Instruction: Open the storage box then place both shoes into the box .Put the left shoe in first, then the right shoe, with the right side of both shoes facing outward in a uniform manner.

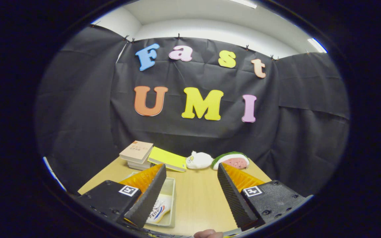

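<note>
My gripper (192, 172) is open, its two fingers spread wide above the wooden table (197, 198) with nothing between them. Under and beside the left finger (150, 195) sits a pale, shallow storage box (170, 198). Inside the box lies a white shoe (159, 208) with red and blue stripes, partly hidden by that finger. Whether a second shoe is in the box I cannot tell. The right finger (233, 195) hangs over bare table.
At the far edge of the table, against the black cloth wall, stand a stack of books (137, 153), a yellow book (168, 159), a white plush toy (198, 160) and a watermelon-slice toy (232, 160). A fingertip (207, 234) shows at the near edge.
</note>
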{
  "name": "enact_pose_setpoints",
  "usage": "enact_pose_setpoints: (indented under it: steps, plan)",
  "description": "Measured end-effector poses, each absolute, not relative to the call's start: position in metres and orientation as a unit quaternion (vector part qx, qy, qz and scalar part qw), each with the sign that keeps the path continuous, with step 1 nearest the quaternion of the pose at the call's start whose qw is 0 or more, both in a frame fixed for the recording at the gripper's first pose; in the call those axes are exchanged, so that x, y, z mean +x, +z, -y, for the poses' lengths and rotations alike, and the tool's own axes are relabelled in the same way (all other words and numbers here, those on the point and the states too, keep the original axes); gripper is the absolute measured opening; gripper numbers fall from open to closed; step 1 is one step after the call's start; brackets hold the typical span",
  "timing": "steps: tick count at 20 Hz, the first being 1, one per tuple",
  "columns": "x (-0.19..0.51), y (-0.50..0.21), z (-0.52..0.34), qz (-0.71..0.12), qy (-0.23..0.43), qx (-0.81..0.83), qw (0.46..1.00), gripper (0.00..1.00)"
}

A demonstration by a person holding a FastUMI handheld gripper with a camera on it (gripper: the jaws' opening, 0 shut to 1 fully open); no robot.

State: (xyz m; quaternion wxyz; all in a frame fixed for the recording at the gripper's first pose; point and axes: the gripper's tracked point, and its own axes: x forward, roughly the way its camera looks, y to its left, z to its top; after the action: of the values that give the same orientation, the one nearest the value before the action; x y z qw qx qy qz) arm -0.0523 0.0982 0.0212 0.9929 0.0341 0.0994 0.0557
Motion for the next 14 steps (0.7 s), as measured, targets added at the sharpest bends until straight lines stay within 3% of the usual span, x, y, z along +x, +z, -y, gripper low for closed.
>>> enact_pose_setpoints:
  steps: [14]
  plan:
    - [-0.053, 0.039, -0.074, -0.092, 0.013, 0.067, 0.993, 1.00]
